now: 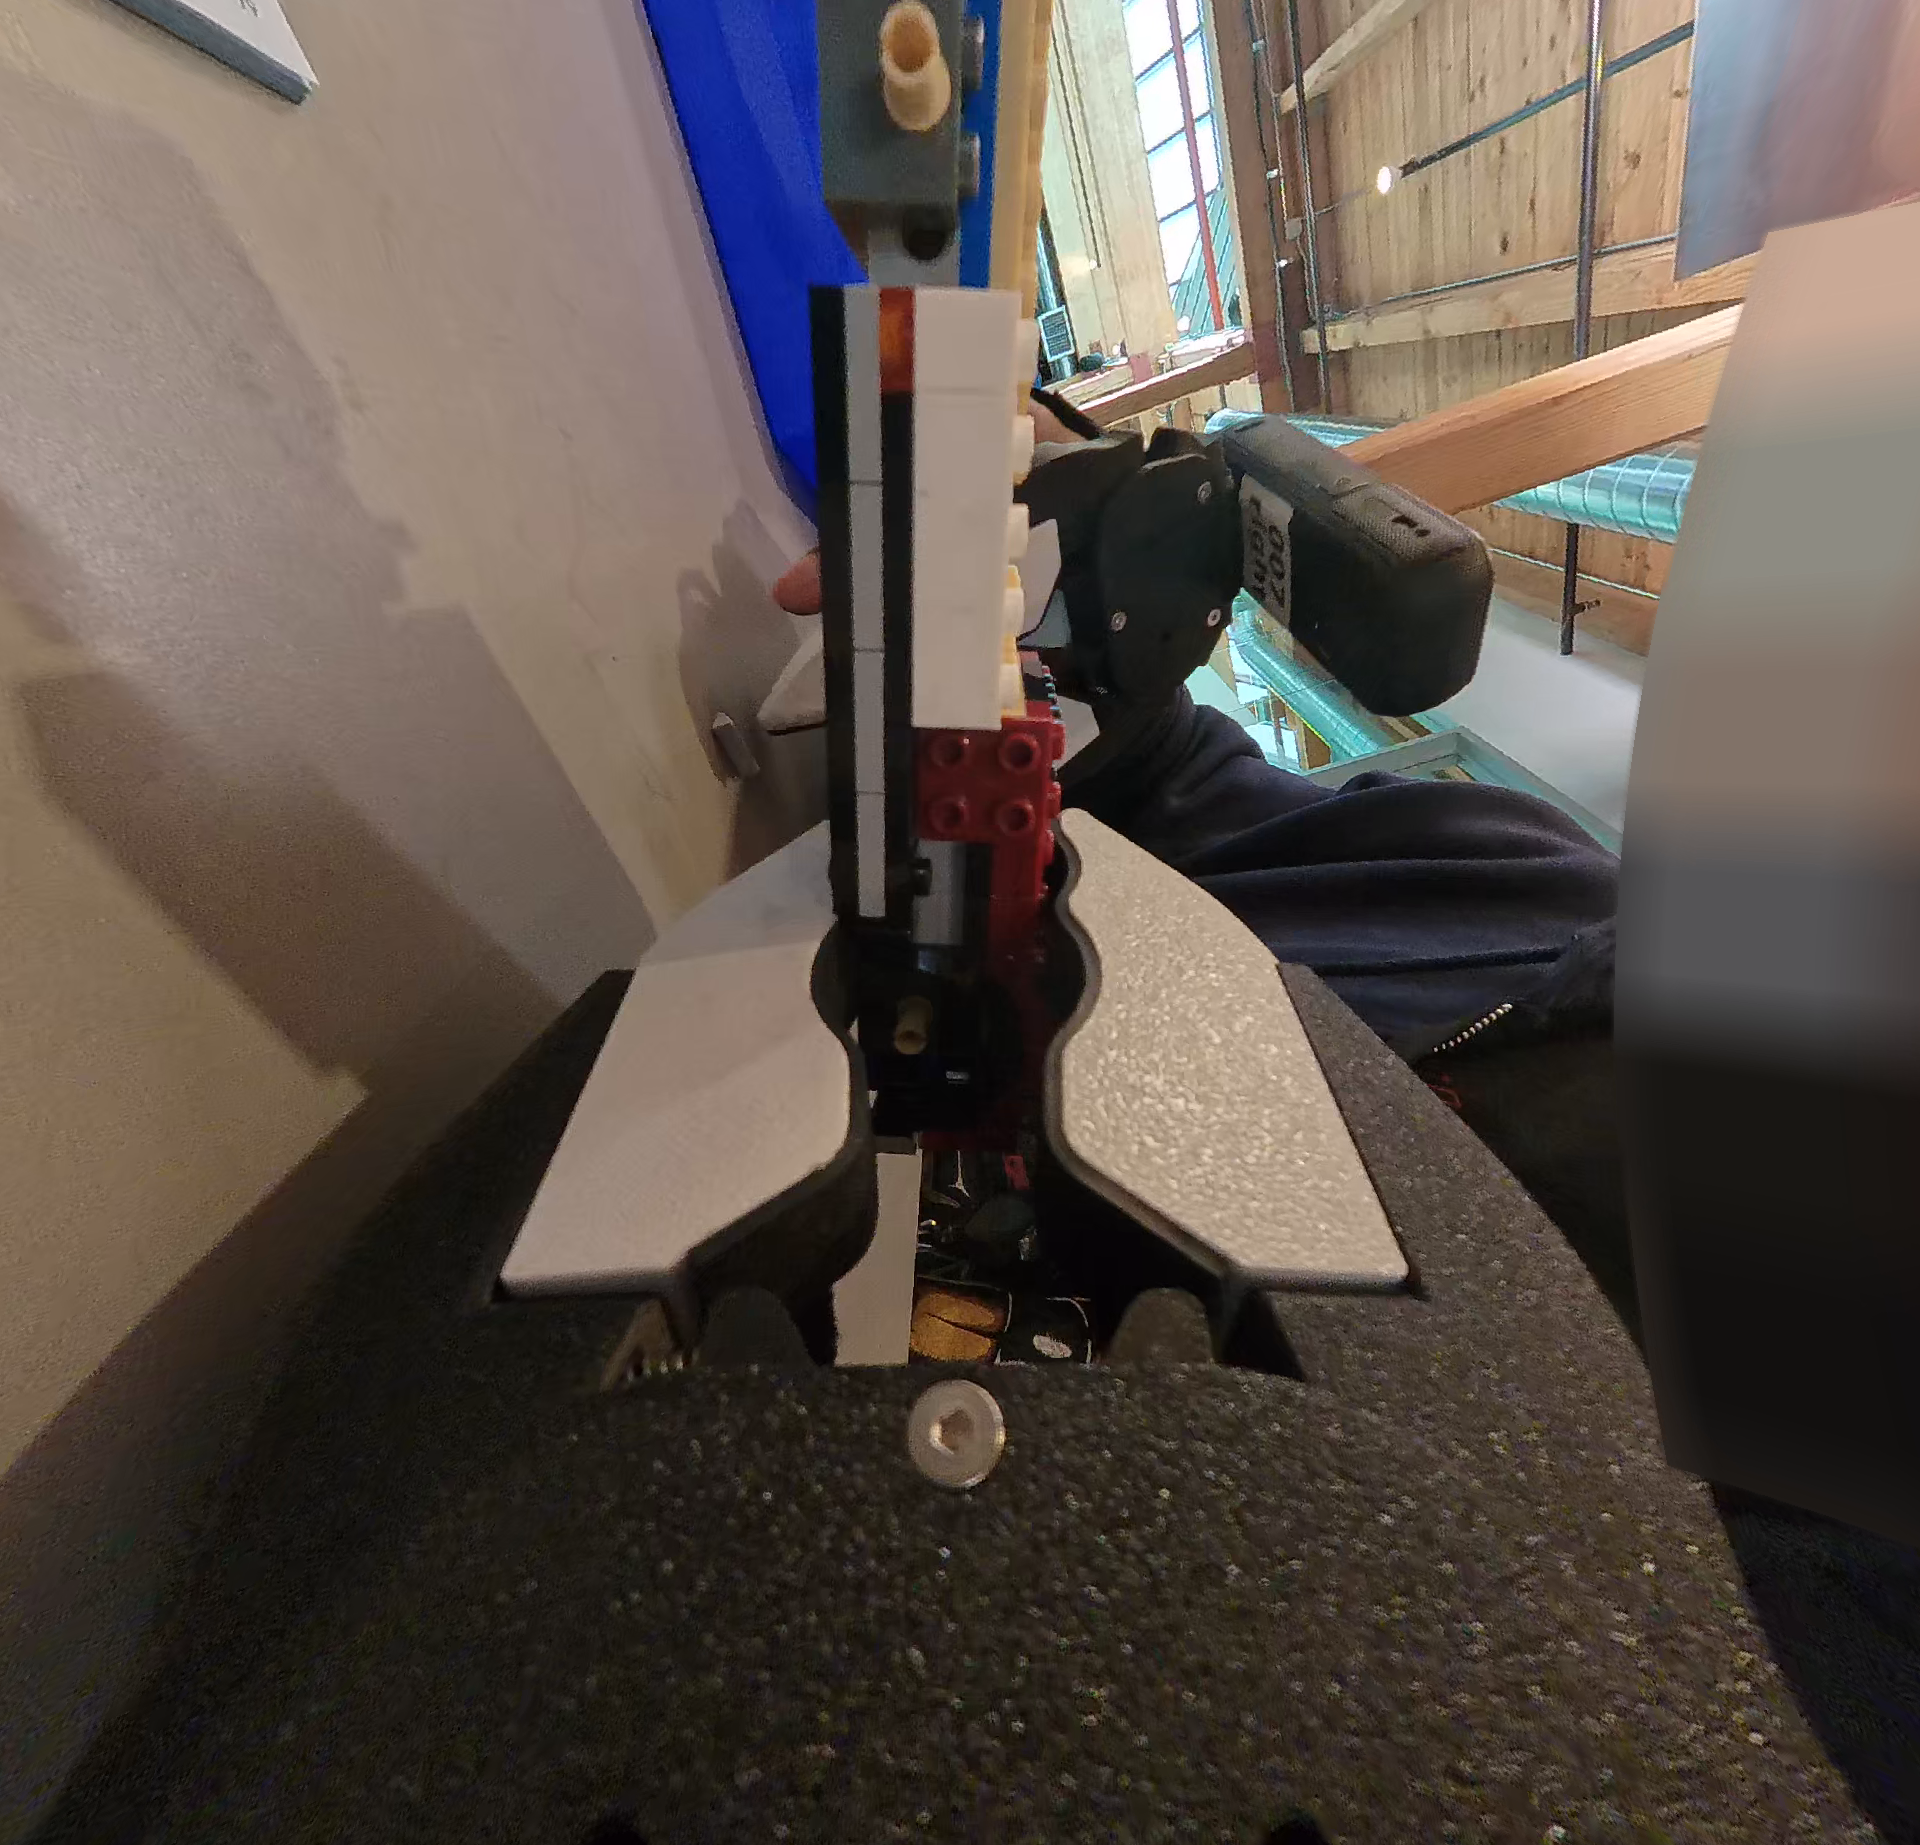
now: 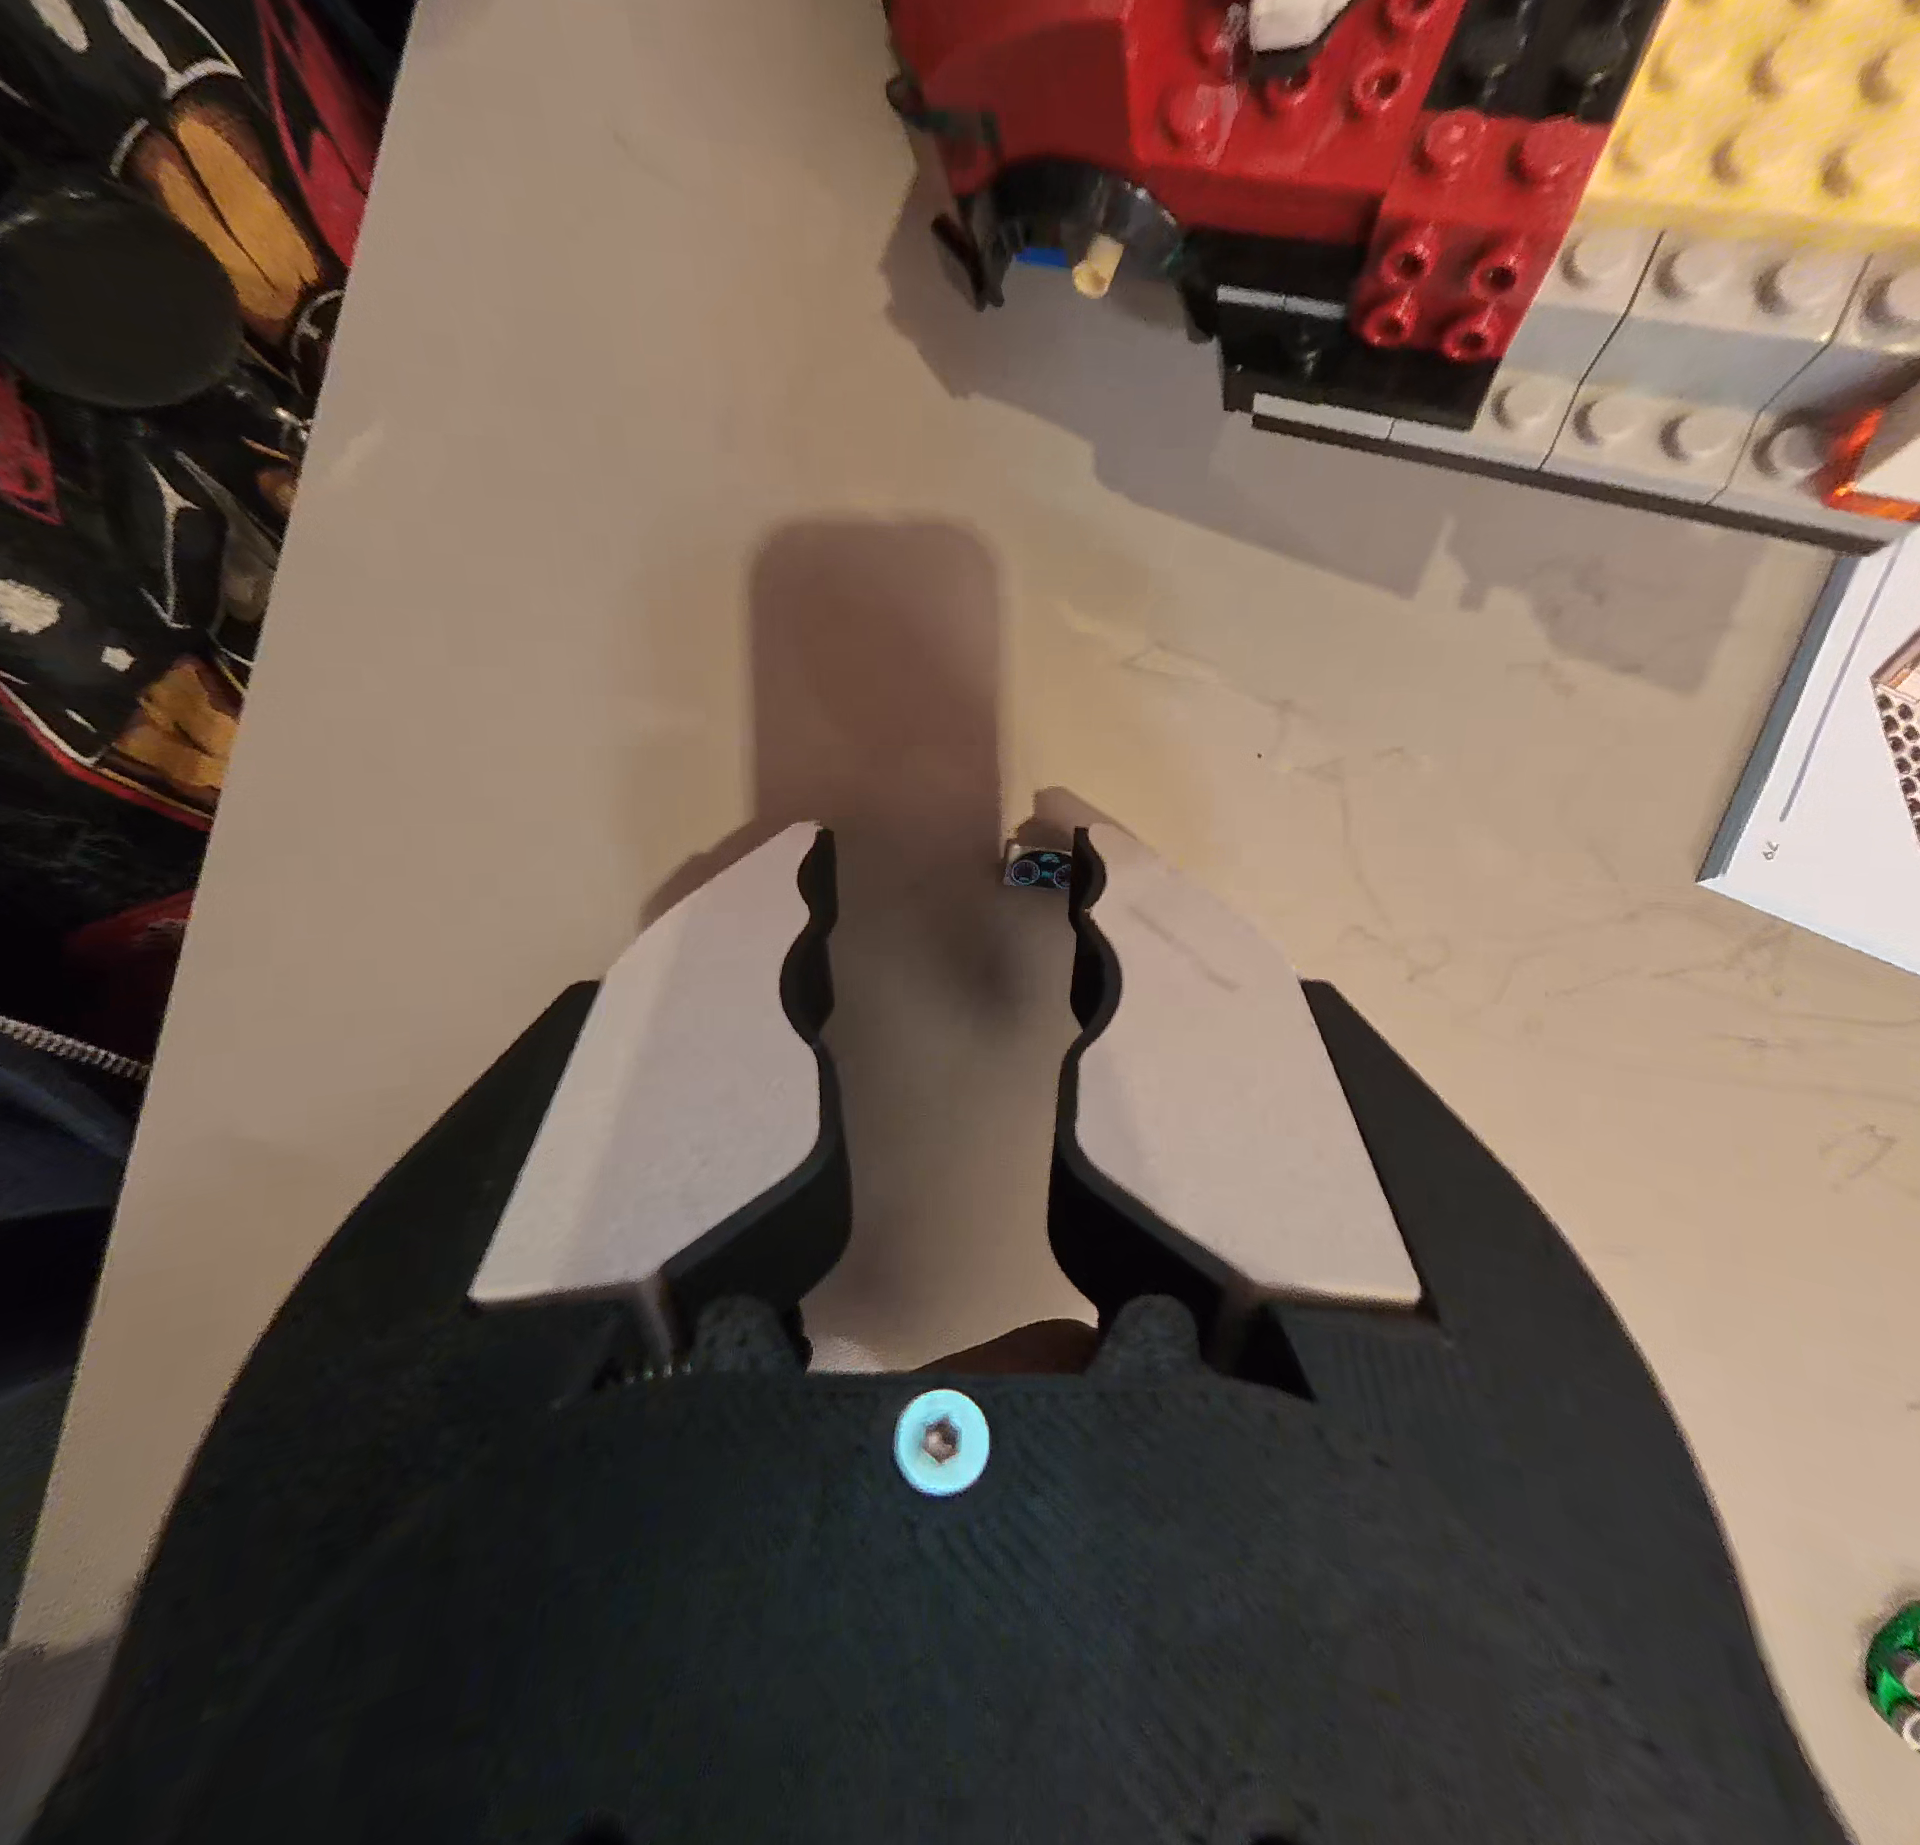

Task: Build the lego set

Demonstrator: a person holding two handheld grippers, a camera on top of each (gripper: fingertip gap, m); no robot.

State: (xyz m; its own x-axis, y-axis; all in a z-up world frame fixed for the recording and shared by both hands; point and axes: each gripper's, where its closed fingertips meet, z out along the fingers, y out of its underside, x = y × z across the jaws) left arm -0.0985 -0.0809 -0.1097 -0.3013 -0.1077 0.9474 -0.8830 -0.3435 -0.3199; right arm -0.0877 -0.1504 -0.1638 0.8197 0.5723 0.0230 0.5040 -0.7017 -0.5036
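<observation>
The left gripper (image 1: 956,922) has its jaws clamped on a brick-built model (image 1: 935,569) of red, black, white and grey. The right gripper (image 2: 951,865) hangs over the beige surface (image 2: 582,548), jaws apart and bare, a small printed tile (image 2: 1039,868) lying beside its right fingertip (image 2: 1086,876).

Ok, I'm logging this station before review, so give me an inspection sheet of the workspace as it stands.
Surface: beige table, scuffed.
Job's things: brick model, red, white, black; small printed tile on the table.
Clutter: white booklet; green item.
Grippers: left gripper fingers clamp the model; right gripper open, tile beside its right finger.
Cables: nothing seen.
Surroundings: blue bin, wooden wall.
</observation>
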